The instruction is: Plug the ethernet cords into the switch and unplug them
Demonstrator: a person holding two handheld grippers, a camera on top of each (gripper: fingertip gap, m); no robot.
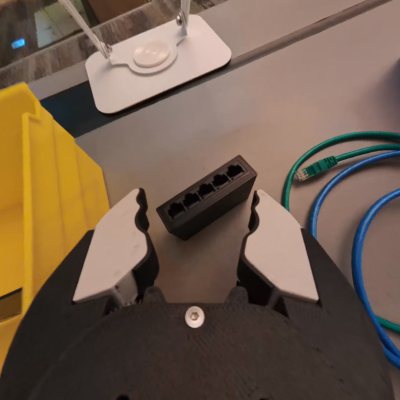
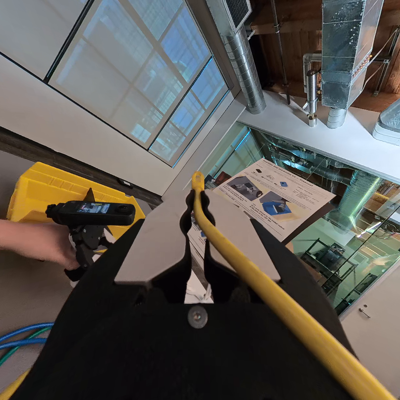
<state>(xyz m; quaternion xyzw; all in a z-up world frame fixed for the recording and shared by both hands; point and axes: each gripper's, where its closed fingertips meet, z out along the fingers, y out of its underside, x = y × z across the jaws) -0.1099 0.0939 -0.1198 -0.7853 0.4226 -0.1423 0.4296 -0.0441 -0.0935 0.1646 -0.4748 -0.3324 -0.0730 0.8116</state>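
A black switch (image 1: 207, 198) with several empty ports lies on the grey table, ports facing up toward me. My left gripper (image 1: 199, 195) is open, its fingers either side of the switch and just above it. A green cord (image 1: 313, 167) lies to the right with its plug free, beside a blue cord (image 1: 359, 238). My right gripper (image 2: 195, 195) is shut on a yellow ethernet cord (image 2: 249, 249), raised and tilted upward; the plug (image 2: 198, 178) sticks out past the fingertips. The left gripper (image 2: 91, 229), held by a hand, also shows in the right wrist view.
A yellow bin (image 1: 43, 194) stands close on the left. A white stand base (image 1: 158, 62) sits at the table's far edge. A printed instruction sheet (image 2: 272, 199) leans behind. Blue and green cord loops (image 2: 21, 339) lie low left in the right wrist view. The grippers' ends are close to 35 cm from one another.
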